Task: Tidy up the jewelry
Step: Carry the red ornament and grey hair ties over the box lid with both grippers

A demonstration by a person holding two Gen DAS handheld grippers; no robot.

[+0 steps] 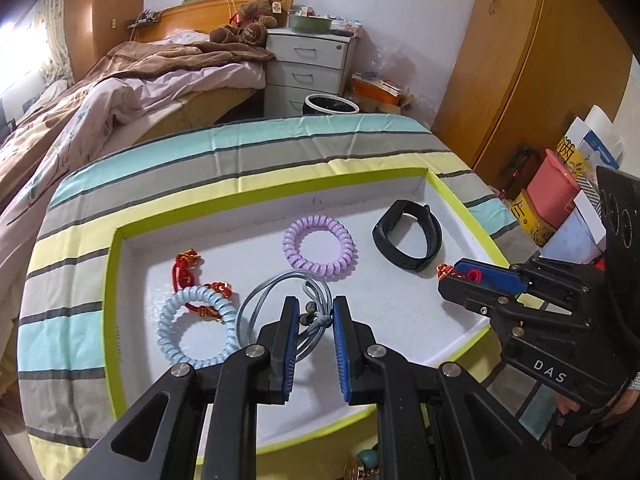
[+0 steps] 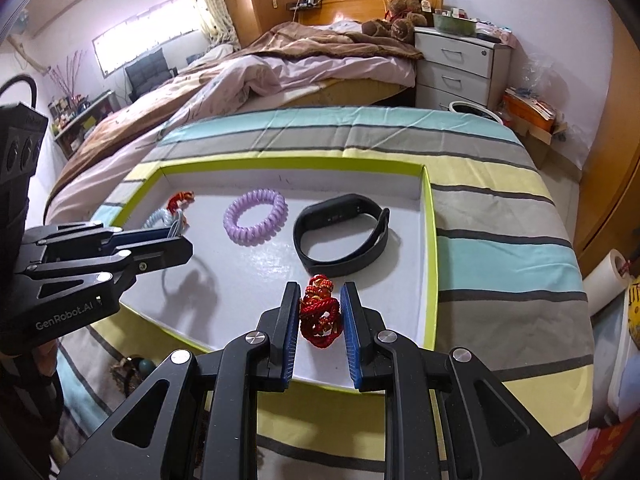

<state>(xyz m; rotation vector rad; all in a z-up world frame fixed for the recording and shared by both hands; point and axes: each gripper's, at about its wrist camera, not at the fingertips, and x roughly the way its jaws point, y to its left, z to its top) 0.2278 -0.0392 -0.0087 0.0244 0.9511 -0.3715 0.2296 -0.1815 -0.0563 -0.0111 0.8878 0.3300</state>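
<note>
Red knotted bracelet (image 2: 320, 312), likely soft and light; best pinched at the knots. Right gripper (image 2: 320, 314) narrow around it, left gripper (image 1: 314, 320) narrow around grey cord (image 1: 280, 300).

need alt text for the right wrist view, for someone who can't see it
The right tongs clamp a bundled red knotted cord bracelet over a shallow white tray with a lime-green rim on a striped cloth. Further in lie a black rubber fitness band and a lilac spiral hair tie. The left tongs reach in at left; a bedroom lies behind.
</note>
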